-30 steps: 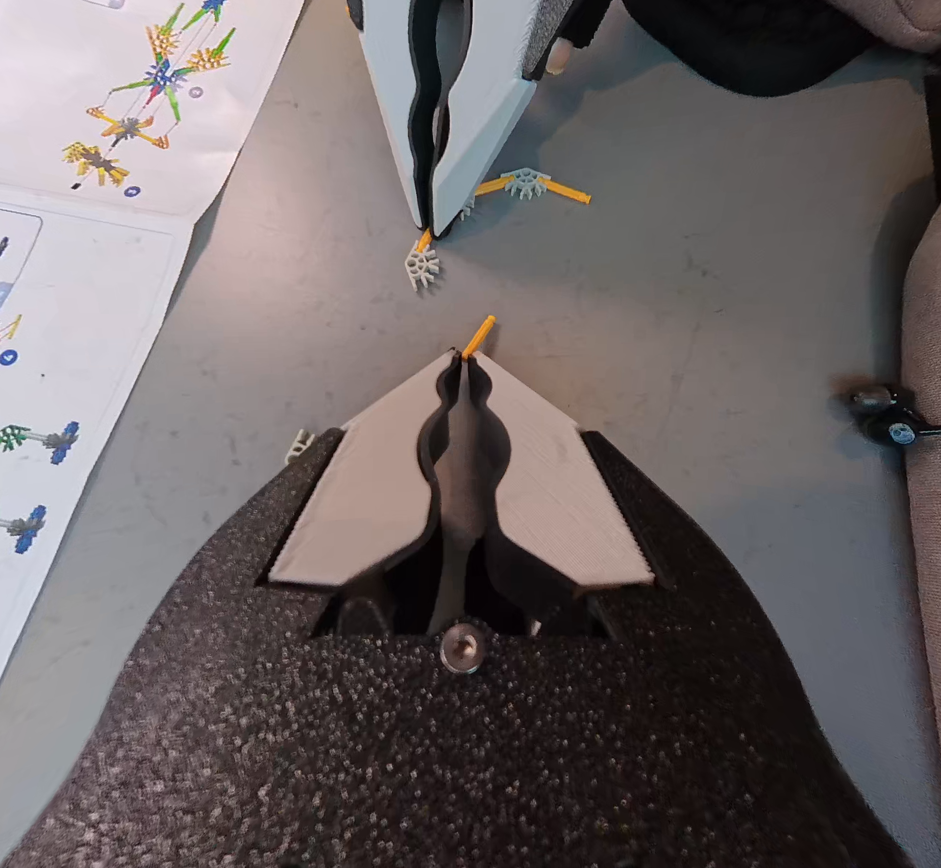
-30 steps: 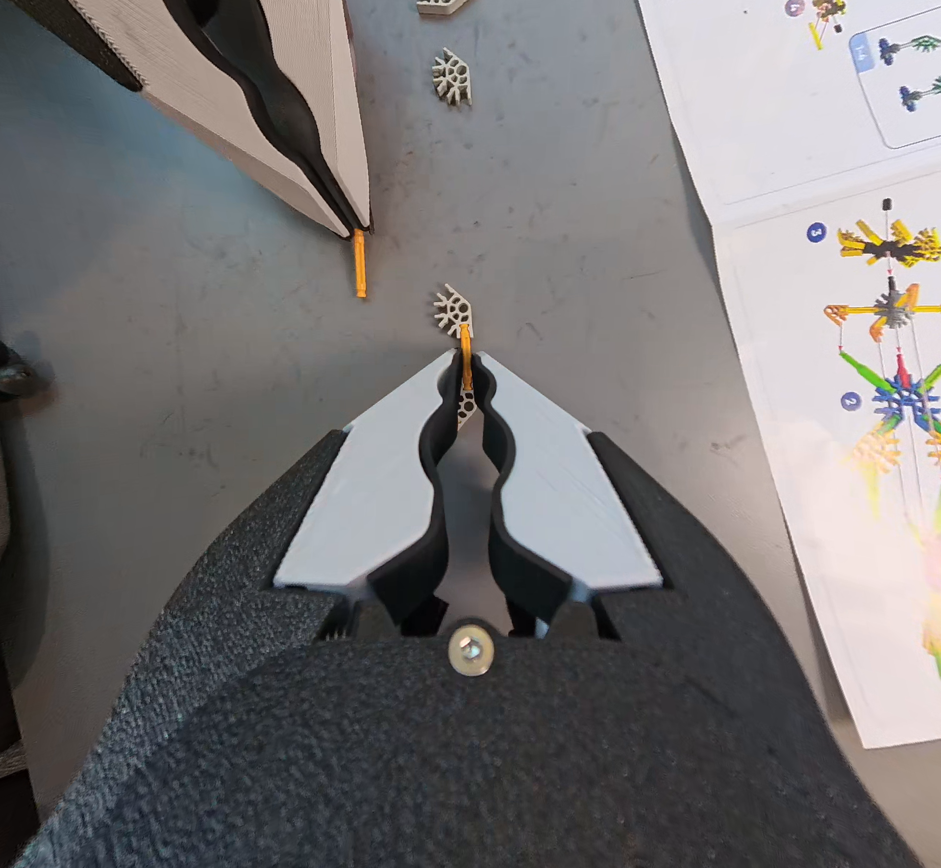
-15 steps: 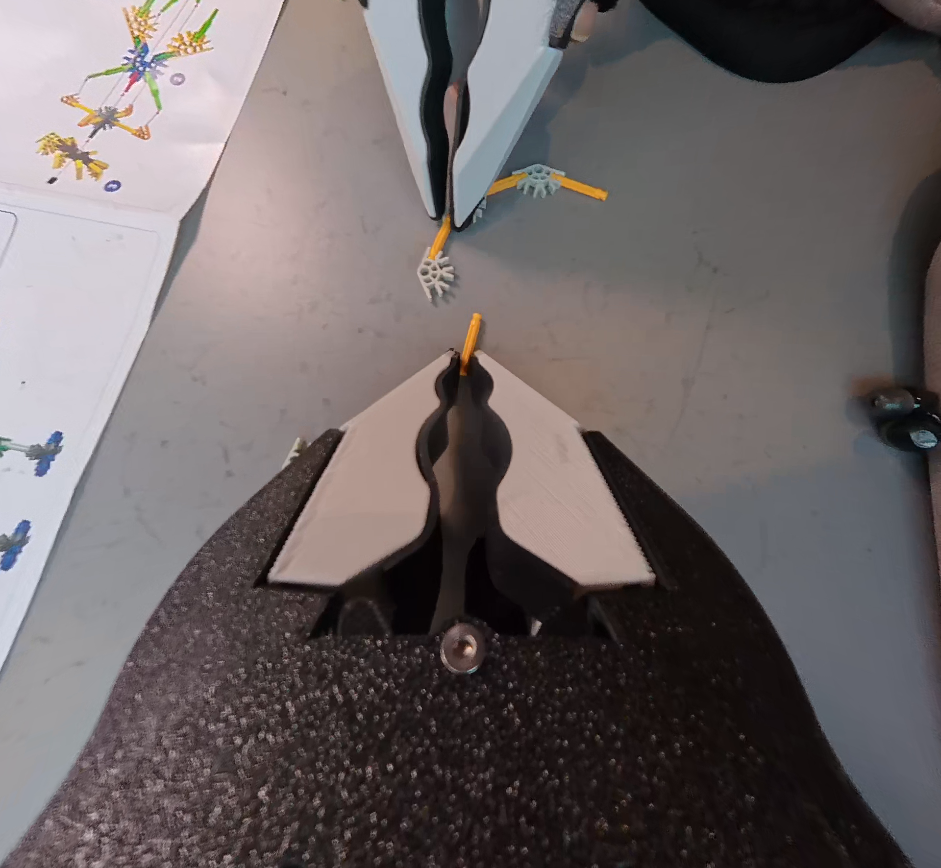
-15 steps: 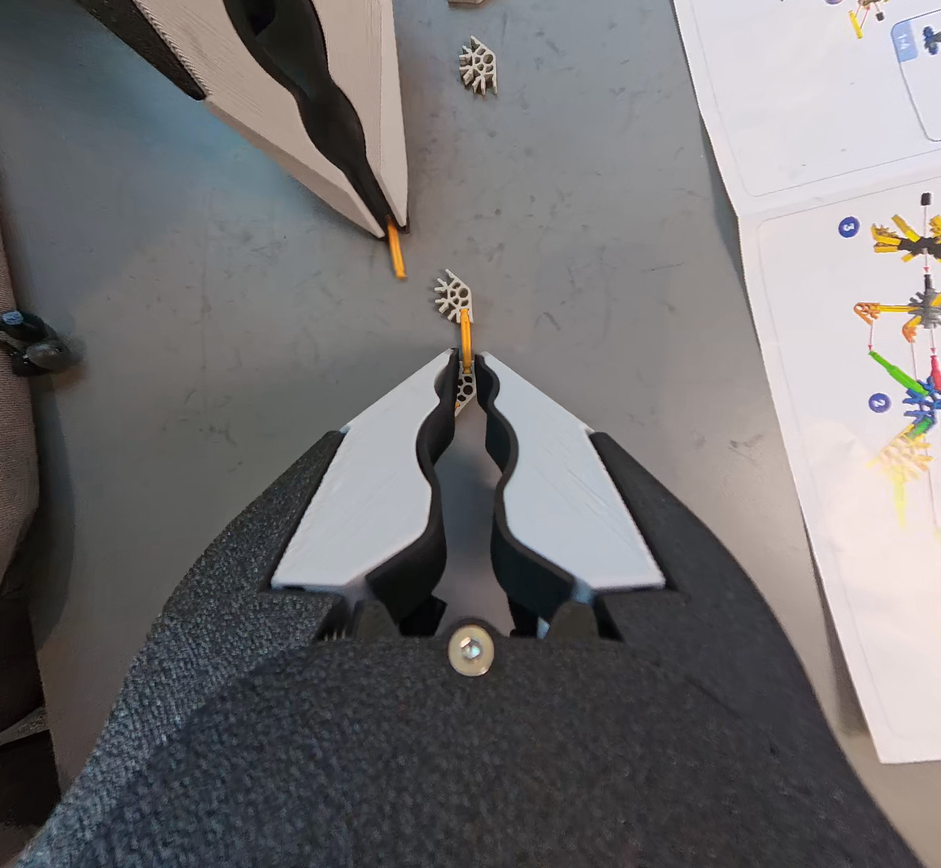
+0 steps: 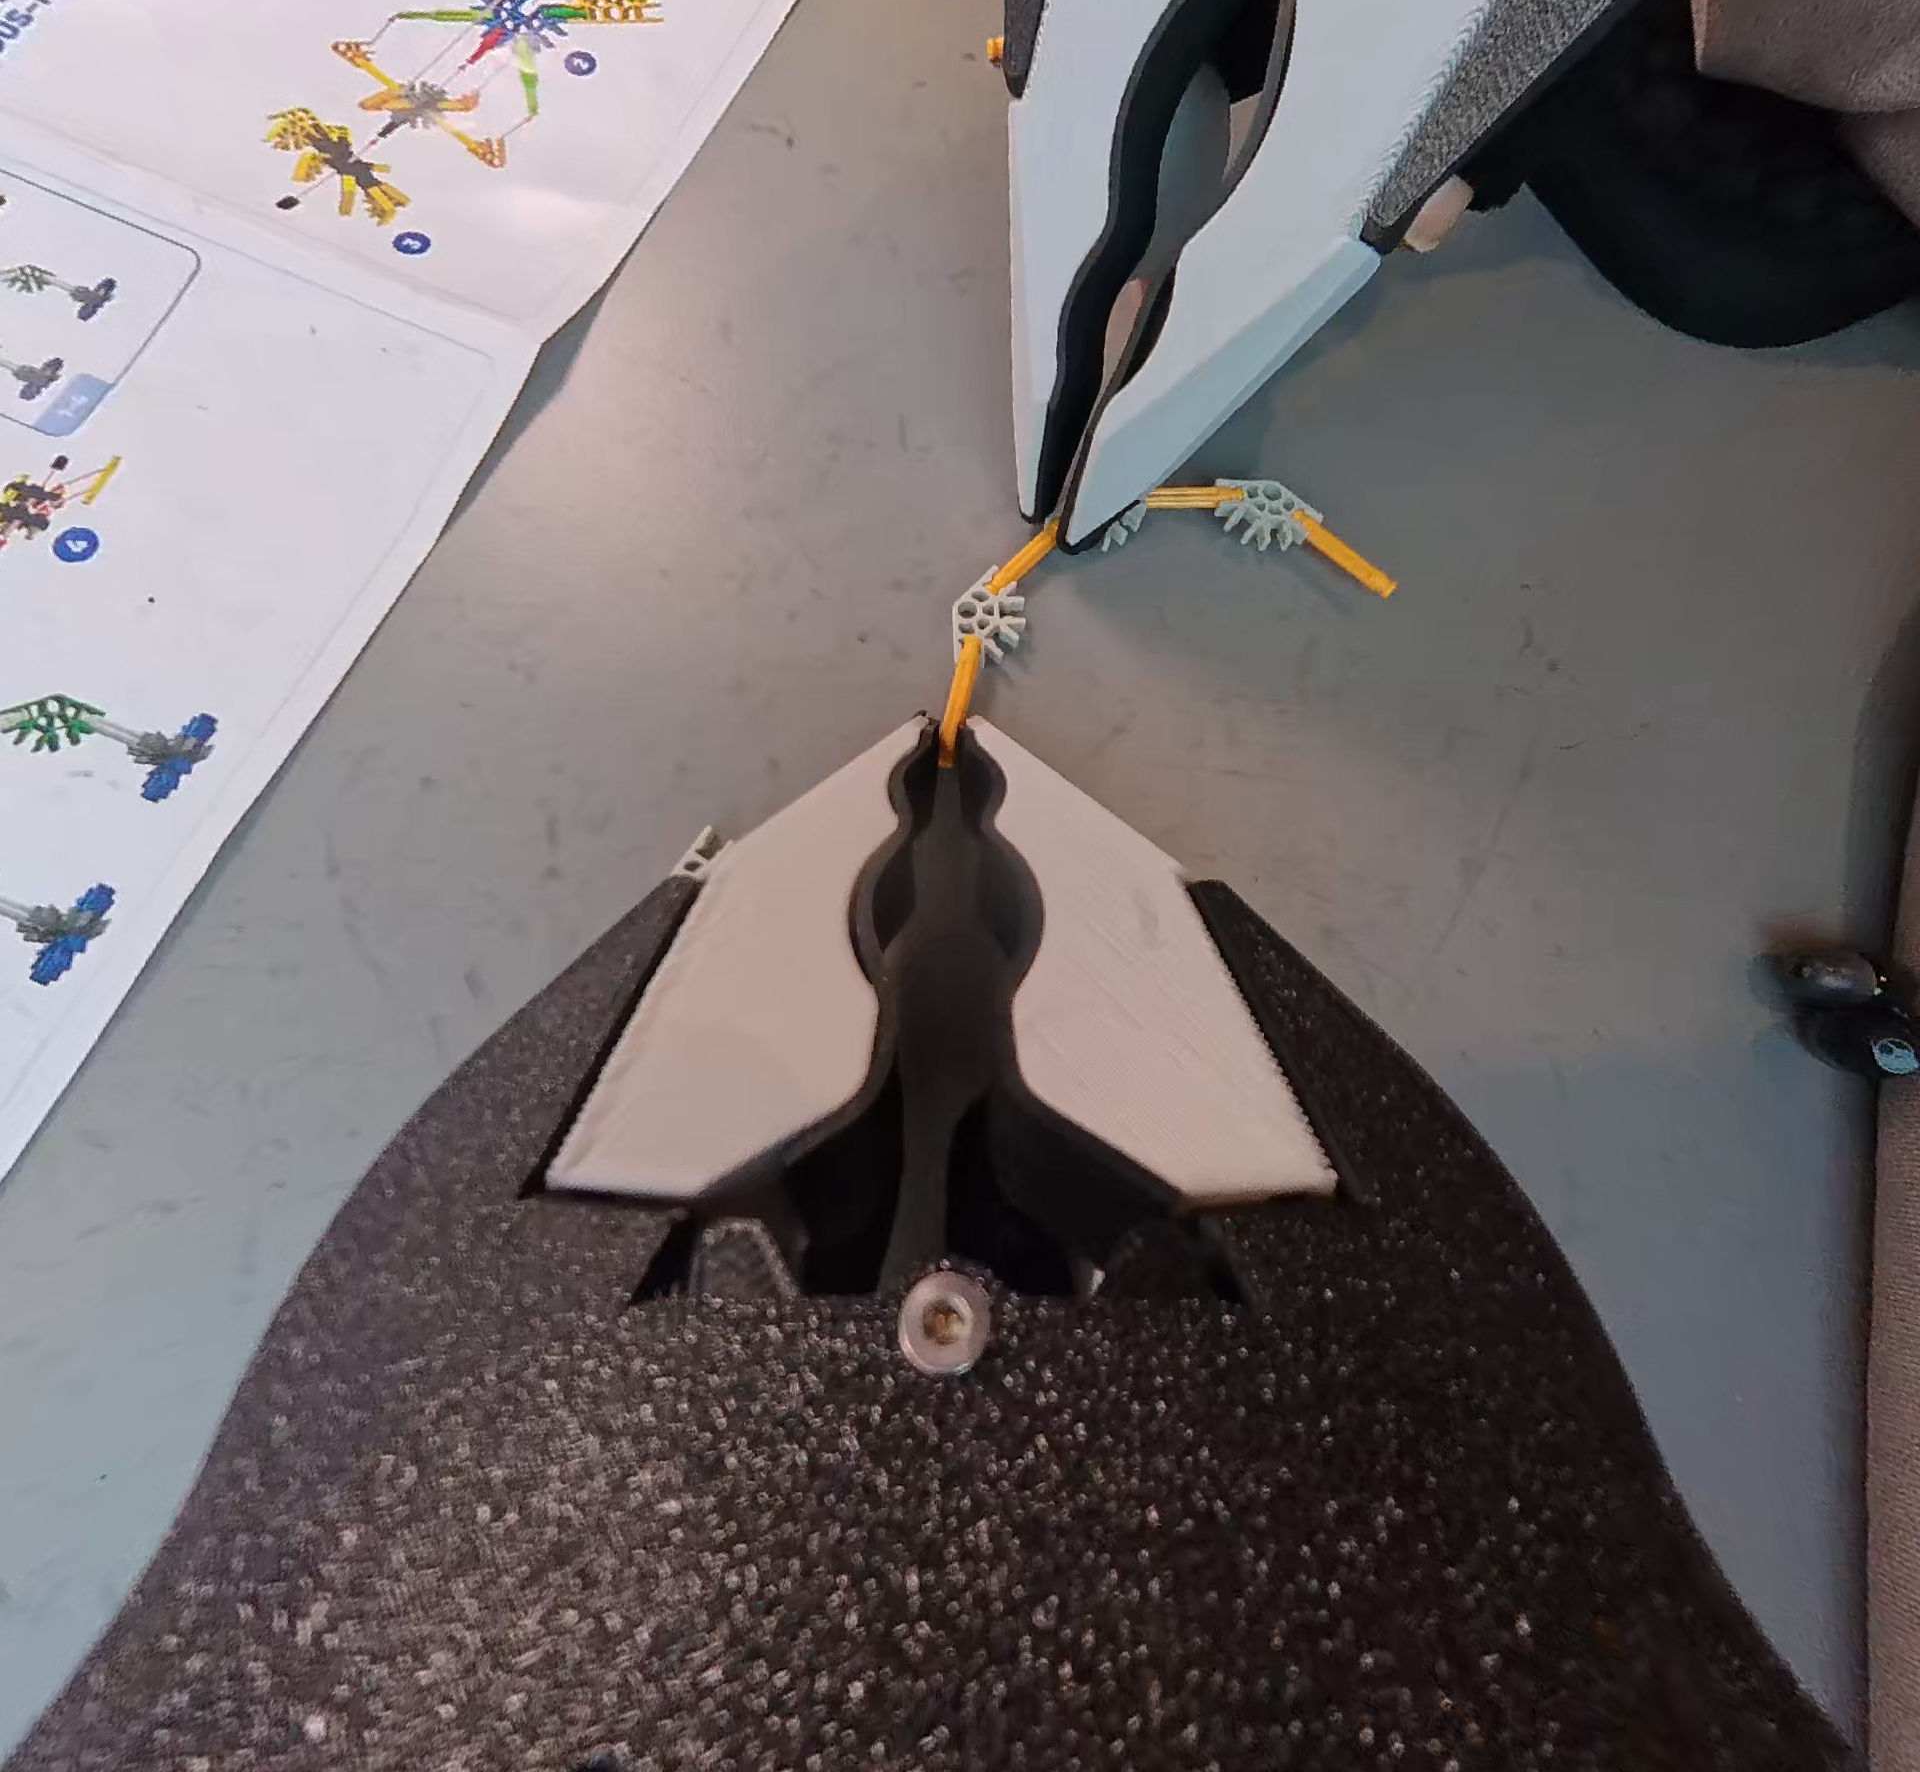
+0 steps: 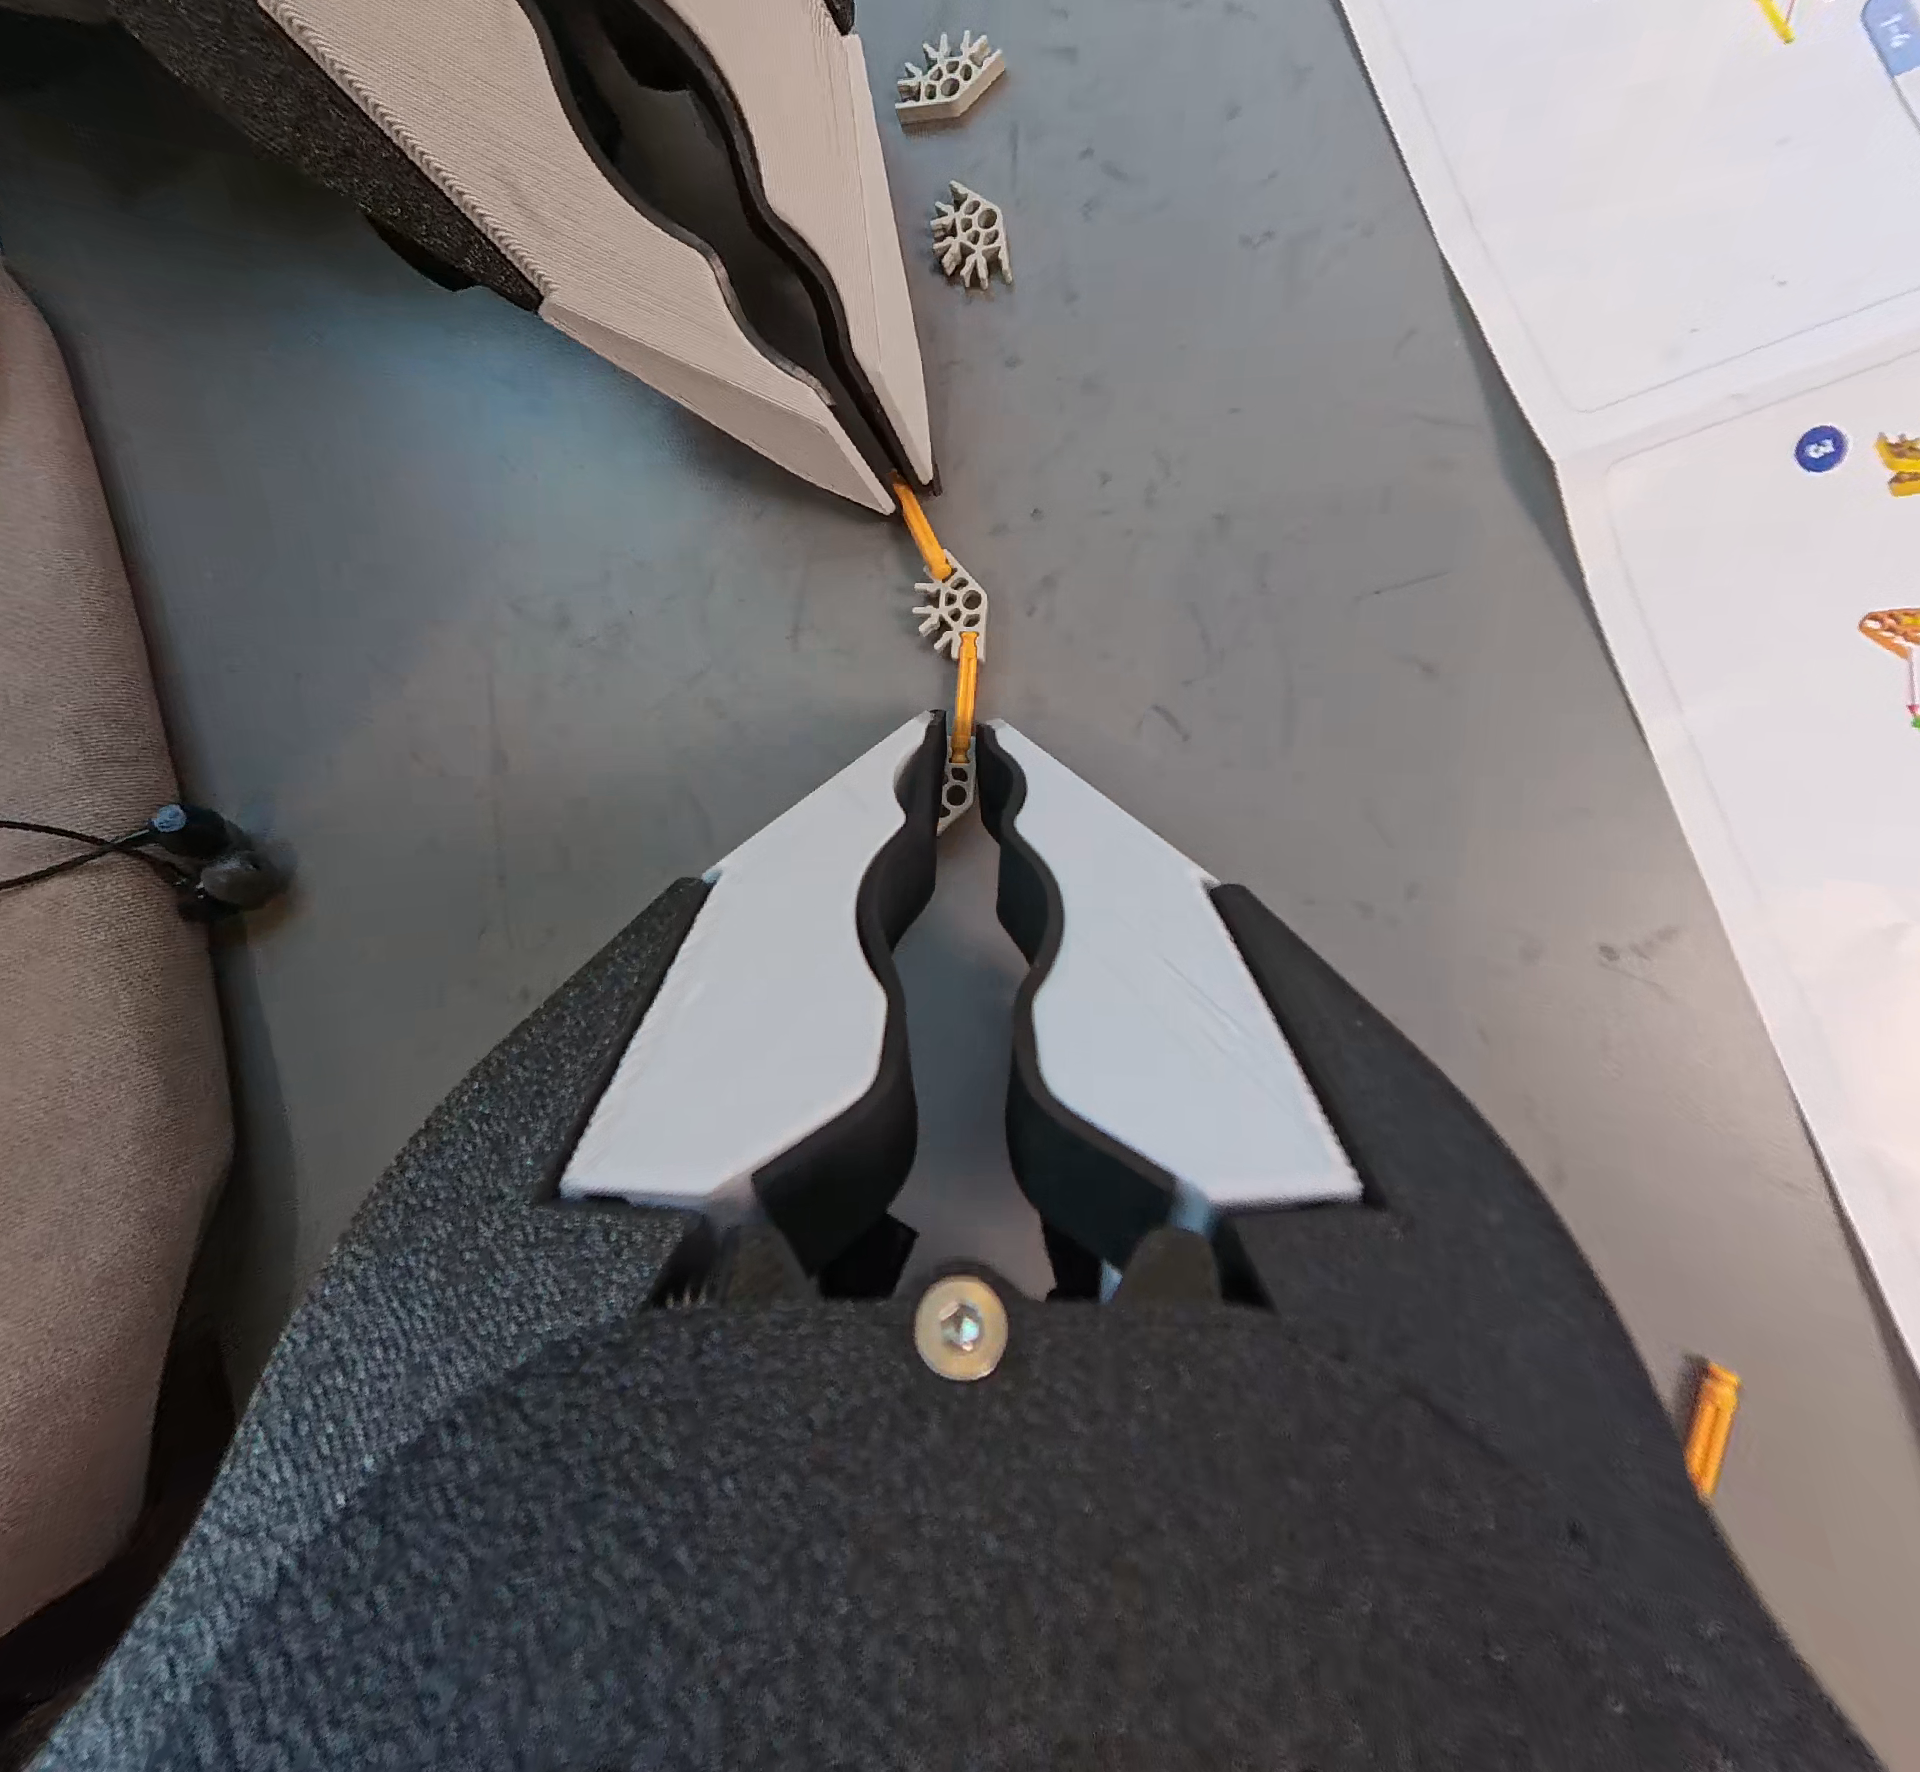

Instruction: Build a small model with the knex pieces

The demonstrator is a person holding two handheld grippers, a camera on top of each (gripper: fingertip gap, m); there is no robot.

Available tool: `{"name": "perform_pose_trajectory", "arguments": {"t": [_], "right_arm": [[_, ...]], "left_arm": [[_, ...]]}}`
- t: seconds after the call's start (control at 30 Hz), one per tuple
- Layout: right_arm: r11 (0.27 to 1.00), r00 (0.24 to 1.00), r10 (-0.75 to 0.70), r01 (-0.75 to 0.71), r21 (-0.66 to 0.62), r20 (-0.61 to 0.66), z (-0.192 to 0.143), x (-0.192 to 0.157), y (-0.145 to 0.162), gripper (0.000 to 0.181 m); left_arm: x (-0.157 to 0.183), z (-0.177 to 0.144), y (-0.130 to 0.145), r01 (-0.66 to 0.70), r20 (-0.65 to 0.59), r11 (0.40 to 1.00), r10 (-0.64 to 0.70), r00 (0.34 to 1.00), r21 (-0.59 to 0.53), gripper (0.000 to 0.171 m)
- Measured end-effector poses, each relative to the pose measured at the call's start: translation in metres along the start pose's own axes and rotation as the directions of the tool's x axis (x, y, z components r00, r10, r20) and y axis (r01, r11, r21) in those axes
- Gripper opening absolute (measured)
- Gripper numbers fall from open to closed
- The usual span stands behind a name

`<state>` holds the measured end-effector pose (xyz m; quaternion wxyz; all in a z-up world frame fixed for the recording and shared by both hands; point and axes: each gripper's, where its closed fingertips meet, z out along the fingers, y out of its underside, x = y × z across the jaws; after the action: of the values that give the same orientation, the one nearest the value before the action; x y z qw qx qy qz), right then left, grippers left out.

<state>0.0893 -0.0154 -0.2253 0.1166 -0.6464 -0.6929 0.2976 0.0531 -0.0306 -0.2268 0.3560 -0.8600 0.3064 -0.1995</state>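
My left gripper [image 5: 945,735] is shut on a short orange rod [image 5: 961,692]. The rod's far end meets a slot of a grey snowflake connector [image 5: 987,619]. That connector belongs to a chain of orange rods and grey connectors [image 5: 1262,512] lying on the grey table. My right gripper [image 6: 961,735] is shut on this chain, pinching a grey connector [image 6: 956,787] and the orange rod [image 6: 966,683] that leads to the end connector [image 6: 951,605]. In the right wrist view the left gripper [image 6: 914,486] comes in from the upper left, its rod [image 6: 923,529] touching that connector.
A printed instruction sheet [image 5: 312,268] lies on the left of the left wrist view, also on the right of the right wrist view [image 6: 1662,164]. Two loose grey connectors [image 6: 951,81] [image 6: 971,234] and a loose orange rod [image 6: 1709,1436] lie on the table. A beige sleeve with a black cord toggle [image 6: 223,865] is close by. The tips of one gripper are about 5 centimetres away from the tips of the other.
The two grippers have closed the gap. The left gripper's orange rod, apart from the end connector earlier, now touches its slot.
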Motion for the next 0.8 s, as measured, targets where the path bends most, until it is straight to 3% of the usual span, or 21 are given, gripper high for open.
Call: {"name": "perform_pose_trajectory", "arguments": {"t": [0.27, 0.53, 0.8], "right_arm": [[1.000, 0.999, -0.027, 0.027, 0.003, -0.017, 0.000, 0.000, -0.002, 0.006], [0.961, 0.964, -0.233, 0.248, 0.124, -0.128, 0.002, 0.000, -0.032, 0.000], [0.959, 0.958, -0.261, 0.271, 0.078, -0.121, 0.016, -0.001, -0.027, 0.000]], "left_arm": [[0.000, 0.000, 0.000, -0.001, 0.015, 1.000, 0.001, 1.000, -0.009, 0.003], [0.000, 0.000, 0.000, 0.005, 0.022, 1.000, -0.004, 1.000, -0.018, 0.003], [0.000, -0.001, 0.001, 0.014, 0.015, 1.000, -0.013, 1.000, -0.017, 0.003]]}}
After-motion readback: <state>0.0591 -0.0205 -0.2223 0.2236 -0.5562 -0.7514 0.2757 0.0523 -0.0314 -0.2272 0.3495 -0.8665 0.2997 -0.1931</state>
